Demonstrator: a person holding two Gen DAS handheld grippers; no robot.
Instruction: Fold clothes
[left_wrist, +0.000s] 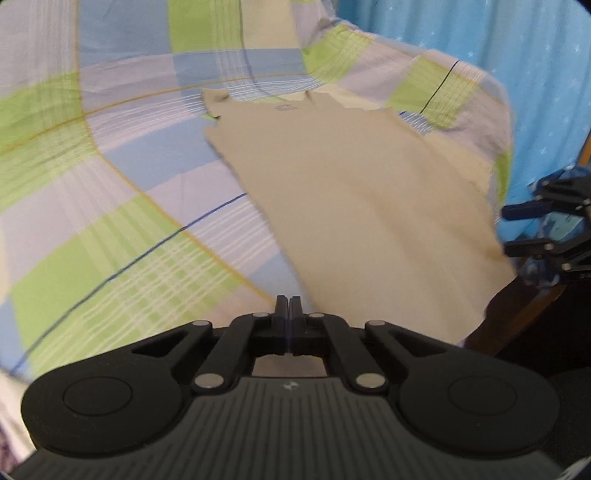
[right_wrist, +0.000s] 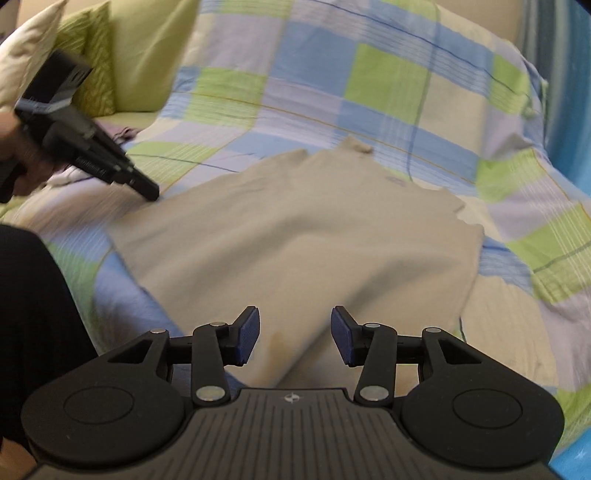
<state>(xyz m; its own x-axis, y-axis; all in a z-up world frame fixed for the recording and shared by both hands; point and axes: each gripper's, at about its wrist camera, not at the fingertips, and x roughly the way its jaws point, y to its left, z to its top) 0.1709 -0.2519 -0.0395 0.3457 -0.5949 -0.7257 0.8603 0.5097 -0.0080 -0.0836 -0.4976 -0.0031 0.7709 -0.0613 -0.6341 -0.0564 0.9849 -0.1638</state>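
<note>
Two grippers work over one beige shirt (right_wrist: 295, 236) spread on a bed under a checked bedsheet (left_wrist: 110, 184) of blue, green and lilac squares. At the far left of the right wrist view, green pillows (right_wrist: 140, 55) lean at the head of the bed, and a hand (right_wrist: 18, 162) holds the left gripper (right_wrist: 149, 192), its tip down at the shirt's left edge. In its own view the left gripper (left_wrist: 288, 301) has its fingers pressed together at the shirt's near edge; whether cloth is pinched between them cannot be told. The shirt lies mostly flat, collar end away from the cameras, with a small mark near the neckline. Its hem end rises in a soft ridge toward the right gripper (right_wrist: 295, 332), whose blue pads (right_wrist: 247, 332) stand well apart, holding nothing, the fabric just beyond them. Farther right, the sheet drops off the bed's side before a blue curtain (left_wrist: 498, 48).
</note>
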